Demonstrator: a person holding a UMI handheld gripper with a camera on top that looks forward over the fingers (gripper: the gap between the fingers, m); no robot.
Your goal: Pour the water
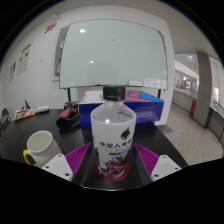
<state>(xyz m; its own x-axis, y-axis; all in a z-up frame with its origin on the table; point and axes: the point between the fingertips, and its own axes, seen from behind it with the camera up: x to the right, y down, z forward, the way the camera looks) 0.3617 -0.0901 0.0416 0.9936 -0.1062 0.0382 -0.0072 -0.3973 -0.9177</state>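
Bottle: your clear bottle [113, 135], white cap, printed label, upright.
Position: right between your pink pads [77, 158].
Hand-held gripper [113, 165]: closed on the bottle, both sides pressing.
Mug [39, 147]: on the table [20, 140], left of the bottle.

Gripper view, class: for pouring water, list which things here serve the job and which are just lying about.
For the job:
water bottle, capped, between the gripper fingers
white mug, beside the bottle

Lying about:
whiteboard
blue box behind the bottle
dark red object behind the mug
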